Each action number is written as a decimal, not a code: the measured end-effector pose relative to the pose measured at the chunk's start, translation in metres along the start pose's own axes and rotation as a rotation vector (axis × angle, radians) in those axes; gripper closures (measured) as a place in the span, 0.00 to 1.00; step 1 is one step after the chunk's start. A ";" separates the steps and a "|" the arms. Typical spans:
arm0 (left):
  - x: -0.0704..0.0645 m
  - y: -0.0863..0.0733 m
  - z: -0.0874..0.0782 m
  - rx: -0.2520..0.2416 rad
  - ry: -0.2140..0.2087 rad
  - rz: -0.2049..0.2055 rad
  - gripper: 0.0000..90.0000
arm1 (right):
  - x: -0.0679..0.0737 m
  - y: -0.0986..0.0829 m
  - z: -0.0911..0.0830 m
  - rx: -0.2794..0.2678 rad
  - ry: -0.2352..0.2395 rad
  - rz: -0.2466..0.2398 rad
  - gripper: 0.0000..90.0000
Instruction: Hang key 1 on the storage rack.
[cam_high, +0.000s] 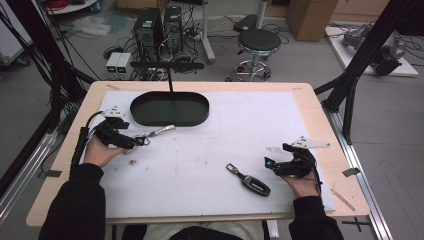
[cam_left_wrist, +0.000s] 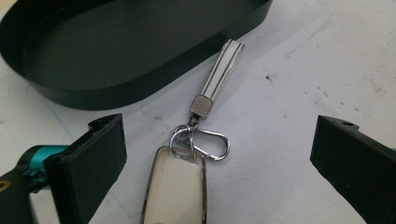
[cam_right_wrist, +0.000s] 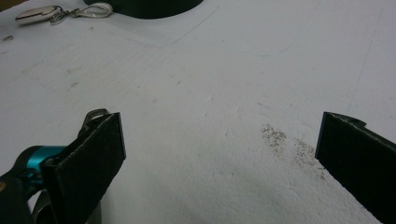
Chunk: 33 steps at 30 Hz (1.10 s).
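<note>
We line up our left gripper (cam_left_wrist: 215, 163), jaws spread and empty, around the cream, chrome-rimmed key fob (cam_left_wrist: 175, 186) just beside the black oval tray (cam_left_wrist: 140, 84); next, we squeeze. Right gripper (cam_right_wrist: 219, 158) waits, likewise released.

sleeves: black, long | left gripper (cam_high: 142, 140): black jaws, teal joint, black cable | right gripper (cam_high: 268, 163): grey three-cornered plate
</note>
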<state>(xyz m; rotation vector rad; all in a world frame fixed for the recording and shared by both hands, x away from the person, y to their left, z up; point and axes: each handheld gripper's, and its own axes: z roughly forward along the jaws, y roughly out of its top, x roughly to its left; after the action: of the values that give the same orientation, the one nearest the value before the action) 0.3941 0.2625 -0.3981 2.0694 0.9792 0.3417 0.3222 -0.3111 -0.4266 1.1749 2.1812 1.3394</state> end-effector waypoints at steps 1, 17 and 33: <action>0.000 0.002 0.002 0.006 -0.005 0.003 0.05 | 0.000 0.000 0.000 0.000 0.000 0.000 0.01; -0.006 0.024 0.044 0.118 -0.050 0.093 0.09 | -0.001 -0.002 -0.001 0.008 -0.008 0.001 0.01; -0.013 0.042 0.088 0.269 -0.107 0.118 0.13 | -0.003 -0.004 -0.003 0.006 -0.011 0.005 0.01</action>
<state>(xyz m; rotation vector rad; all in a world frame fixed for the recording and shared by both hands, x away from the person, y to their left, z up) 0.4545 0.1886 -0.4211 2.3689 0.8794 0.1633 0.3203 -0.3161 -0.4285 1.1879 2.1776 1.3269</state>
